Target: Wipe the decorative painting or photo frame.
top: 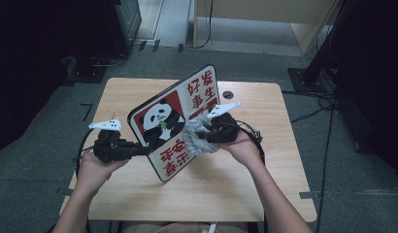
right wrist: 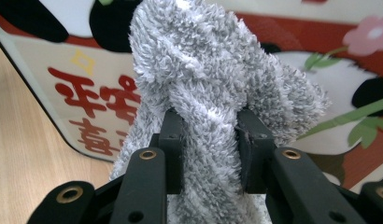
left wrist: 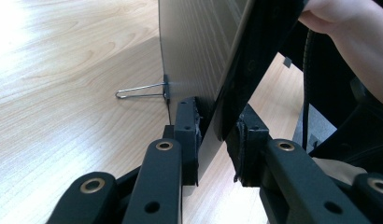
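A panda picture board [top: 175,121] with red characters stands tilted above the wooden table. My left gripper [top: 141,149] is shut on the board's left edge; in the left gripper view its jaws clamp the board's thin edge [left wrist: 210,135], and a wire stand [left wrist: 140,91] sticks out from the board's plain back. My right gripper [top: 207,138] is shut on a grey fluffy cloth [top: 199,138], which lies against the board's printed face. In the right gripper view the cloth [right wrist: 208,84] bulges between the jaws in front of the board [right wrist: 87,93].
The wooden table [top: 236,189] has a small round hole [top: 228,94] near its far edge. Cables trail from both grippers over the table. Dark equipment stands [top: 328,58] and floor cables lie to the right; a wooden panel [top: 265,14] stands beyond the table.
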`<control>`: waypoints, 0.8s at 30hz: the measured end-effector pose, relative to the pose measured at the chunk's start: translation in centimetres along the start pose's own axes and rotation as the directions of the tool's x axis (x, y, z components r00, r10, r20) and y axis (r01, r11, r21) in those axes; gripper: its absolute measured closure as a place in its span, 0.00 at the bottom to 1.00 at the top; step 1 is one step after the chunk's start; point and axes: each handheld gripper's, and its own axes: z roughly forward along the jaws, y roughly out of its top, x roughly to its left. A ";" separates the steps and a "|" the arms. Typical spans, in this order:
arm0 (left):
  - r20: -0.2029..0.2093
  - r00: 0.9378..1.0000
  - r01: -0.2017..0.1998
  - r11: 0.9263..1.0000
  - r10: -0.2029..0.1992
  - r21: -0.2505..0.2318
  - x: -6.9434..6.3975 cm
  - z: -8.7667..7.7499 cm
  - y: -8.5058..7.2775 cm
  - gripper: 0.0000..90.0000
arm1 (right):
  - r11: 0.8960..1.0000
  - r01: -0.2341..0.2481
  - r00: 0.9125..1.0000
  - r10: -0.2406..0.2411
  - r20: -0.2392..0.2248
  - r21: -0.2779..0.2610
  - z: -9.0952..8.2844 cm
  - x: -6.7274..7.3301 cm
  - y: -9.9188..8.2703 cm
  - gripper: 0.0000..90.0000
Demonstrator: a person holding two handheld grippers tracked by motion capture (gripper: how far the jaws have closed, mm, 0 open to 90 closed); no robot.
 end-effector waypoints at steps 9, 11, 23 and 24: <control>0.000 1.000 0.002 1.000 -0.002 -0.002 -0.1 0.0 0.0 0.83 | 1.000 -0.012 1.000 0.012 -0.005 0.023 0.9 -0.1 -1.3 0.76; 0.001 1.000 0.003 1.000 -0.003 -0.002 -0.1 0.0 0.0 0.83 | 0.999 -0.018 1.000 0.018 -0.005 0.033 1.1 -0.1 -1.6 0.76; 0.002 1.000 0.004 1.000 -0.004 -0.003 -0.1 0.0 -0.1 0.83 | 0.996 -0.033 0.999 0.034 -0.010 0.084 2.2 -0.1 -3.1 0.76; 0.002 1.000 0.004 1.000 -0.004 -0.002 -0.1 0.0 -0.1 0.83 | 0.996 -0.033 0.999 0.034 -0.010 0.087 2.3 -0.1 -3.3 0.76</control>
